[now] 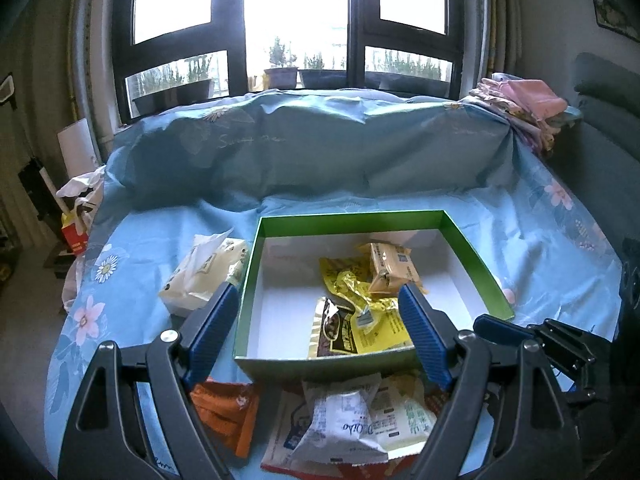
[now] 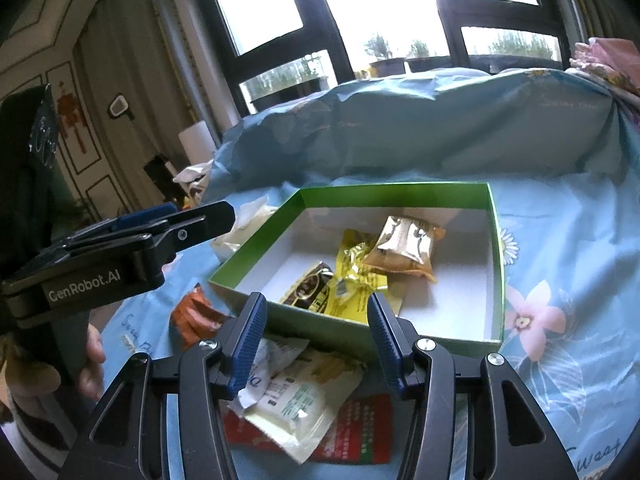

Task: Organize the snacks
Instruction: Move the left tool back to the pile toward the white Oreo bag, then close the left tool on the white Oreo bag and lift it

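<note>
Green-walled box (image 1: 476, 256) holding three snack packets sits just ahead of both claws, the left gripper (image 1: 320, 336) and right gripper (image 2: 316, 340) spread with nothing grasped, over loose packets (image 2: 304, 404) beneath them.

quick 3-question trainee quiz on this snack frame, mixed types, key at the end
1. True or false: the green box already holds packets.
2. Which lies outside the box, near its front wall? A) orange packet B) tan packet C) yellow packet
3. Fill in: neither the left gripper nor the right gripper has anything between its ____.

Key: 1 true; 2 A; 3 fingers.
</note>
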A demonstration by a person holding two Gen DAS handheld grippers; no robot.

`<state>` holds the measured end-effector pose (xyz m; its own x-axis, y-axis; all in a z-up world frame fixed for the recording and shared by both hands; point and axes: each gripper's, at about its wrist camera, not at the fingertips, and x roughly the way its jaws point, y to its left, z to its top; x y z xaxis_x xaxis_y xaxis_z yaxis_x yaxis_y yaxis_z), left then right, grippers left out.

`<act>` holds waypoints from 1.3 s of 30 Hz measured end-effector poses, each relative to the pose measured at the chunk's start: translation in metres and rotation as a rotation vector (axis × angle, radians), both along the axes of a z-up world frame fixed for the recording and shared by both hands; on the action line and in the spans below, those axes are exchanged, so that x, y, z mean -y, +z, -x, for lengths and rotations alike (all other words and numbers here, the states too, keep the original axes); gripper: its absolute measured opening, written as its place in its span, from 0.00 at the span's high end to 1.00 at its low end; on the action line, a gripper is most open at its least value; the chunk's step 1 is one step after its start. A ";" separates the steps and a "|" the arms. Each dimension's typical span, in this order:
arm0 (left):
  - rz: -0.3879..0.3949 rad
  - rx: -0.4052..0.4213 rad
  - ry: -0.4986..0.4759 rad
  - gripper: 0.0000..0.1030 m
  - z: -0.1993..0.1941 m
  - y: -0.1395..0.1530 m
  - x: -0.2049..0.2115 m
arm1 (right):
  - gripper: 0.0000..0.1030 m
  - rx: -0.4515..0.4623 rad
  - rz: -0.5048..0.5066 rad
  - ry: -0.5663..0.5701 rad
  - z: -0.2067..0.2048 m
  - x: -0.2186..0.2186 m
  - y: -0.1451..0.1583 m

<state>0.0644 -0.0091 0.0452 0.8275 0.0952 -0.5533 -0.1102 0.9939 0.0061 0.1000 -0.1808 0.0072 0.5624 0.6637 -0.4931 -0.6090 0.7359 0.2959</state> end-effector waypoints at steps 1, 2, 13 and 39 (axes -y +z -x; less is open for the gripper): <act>0.000 -0.001 0.000 0.20 0.002 -0.001 0.000 | 0.48 0.000 -0.002 0.001 0.002 0.000 0.001; 0.001 -0.003 0.003 0.20 0.003 -0.001 0.000 | 0.48 0.001 -0.004 0.002 0.003 0.000 0.001; 0.014 -0.016 0.030 0.00 0.022 -0.010 -0.009 | 0.38 -0.025 -0.007 0.035 0.017 -0.005 -0.008; 0.760 -0.303 -0.233 0.01 0.034 -0.078 -0.073 | 0.38 -0.086 0.078 0.261 0.037 -0.039 -0.041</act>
<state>0.0307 0.0638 -0.0327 0.5859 -0.5463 -0.5986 -0.0032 0.7370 -0.6758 0.0632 -0.1416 -0.0336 0.3317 0.7386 -0.5869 -0.7558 0.5804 0.3032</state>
